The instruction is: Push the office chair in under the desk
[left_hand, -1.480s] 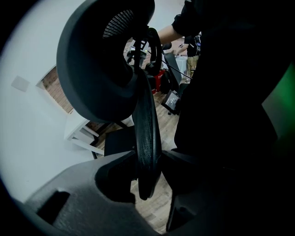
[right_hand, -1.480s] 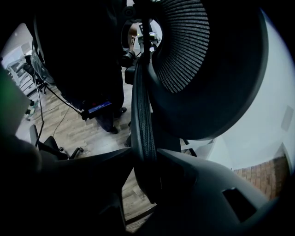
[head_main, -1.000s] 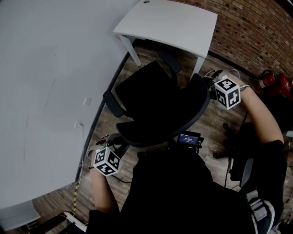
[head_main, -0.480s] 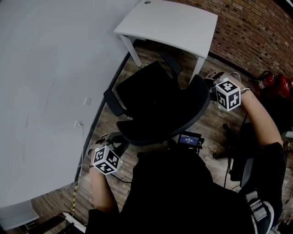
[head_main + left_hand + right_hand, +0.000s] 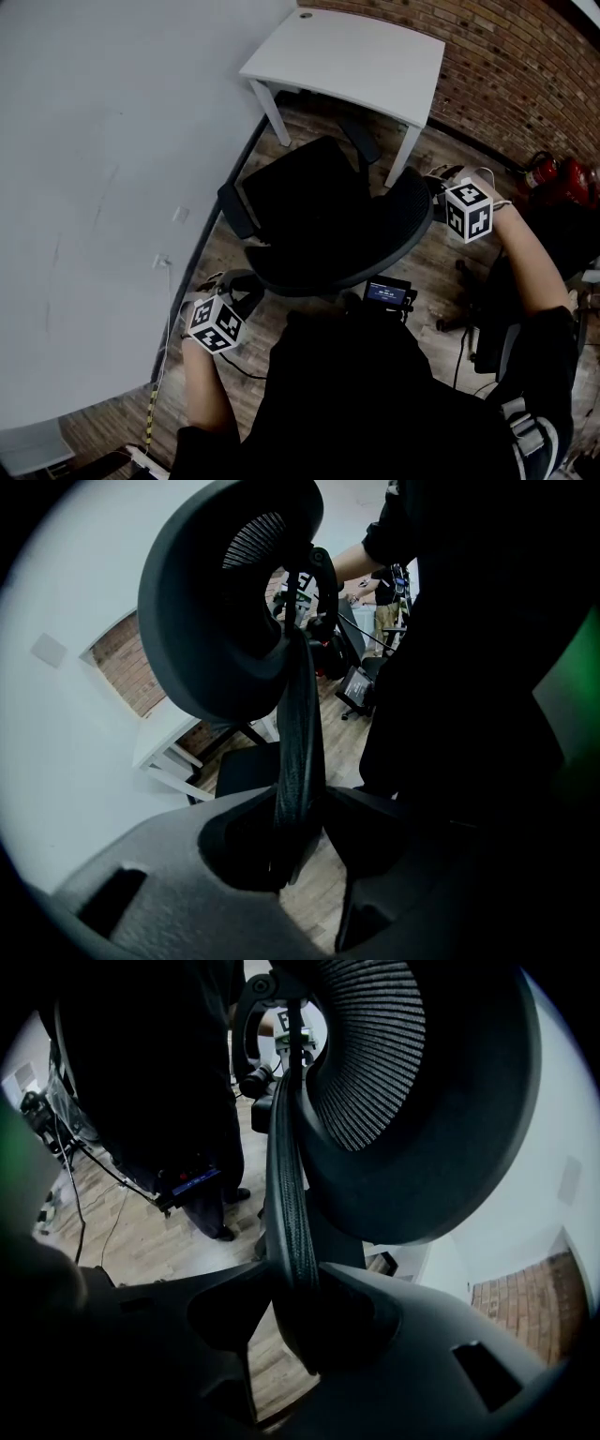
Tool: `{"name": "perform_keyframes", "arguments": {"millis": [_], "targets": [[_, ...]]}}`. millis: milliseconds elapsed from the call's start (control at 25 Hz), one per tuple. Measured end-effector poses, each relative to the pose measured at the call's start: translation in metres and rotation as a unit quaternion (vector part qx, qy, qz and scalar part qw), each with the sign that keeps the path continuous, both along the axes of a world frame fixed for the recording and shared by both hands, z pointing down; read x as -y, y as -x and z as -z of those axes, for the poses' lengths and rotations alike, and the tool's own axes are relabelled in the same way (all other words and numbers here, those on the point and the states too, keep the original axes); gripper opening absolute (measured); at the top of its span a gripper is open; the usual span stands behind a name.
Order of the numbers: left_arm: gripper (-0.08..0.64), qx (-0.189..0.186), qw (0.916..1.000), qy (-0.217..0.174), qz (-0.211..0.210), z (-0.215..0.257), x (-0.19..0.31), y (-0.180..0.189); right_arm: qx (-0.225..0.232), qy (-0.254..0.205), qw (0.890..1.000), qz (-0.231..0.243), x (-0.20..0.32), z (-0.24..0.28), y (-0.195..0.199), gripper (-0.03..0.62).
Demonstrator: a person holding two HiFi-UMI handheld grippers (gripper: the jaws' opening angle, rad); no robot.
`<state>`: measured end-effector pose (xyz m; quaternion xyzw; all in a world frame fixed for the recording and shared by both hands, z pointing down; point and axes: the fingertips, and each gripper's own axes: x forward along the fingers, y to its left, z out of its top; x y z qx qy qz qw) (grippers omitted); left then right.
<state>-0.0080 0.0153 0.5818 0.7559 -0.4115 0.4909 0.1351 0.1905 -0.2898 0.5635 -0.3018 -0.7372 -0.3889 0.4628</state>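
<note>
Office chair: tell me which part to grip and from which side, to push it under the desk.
Grip the office chair by the two thin side edges of its backrest, coming from behind, the side away from the desk. Those edges fit between jaws, and the seat faces the desk. The left gripper and right gripper clamp there.
</note>
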Motion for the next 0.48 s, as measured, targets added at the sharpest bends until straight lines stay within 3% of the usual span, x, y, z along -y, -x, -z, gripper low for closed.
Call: {"name": "perform_keyframes", "arguments": {"millis": [480], "targets": [[0.152, -0.012, 0.9990, -0.003, -0.044, -0.001, -0.016, 0.045, 0.006, 0.001, 0.998, -0.060, -0.046, 0.000, 0.008, 0.160]]}}
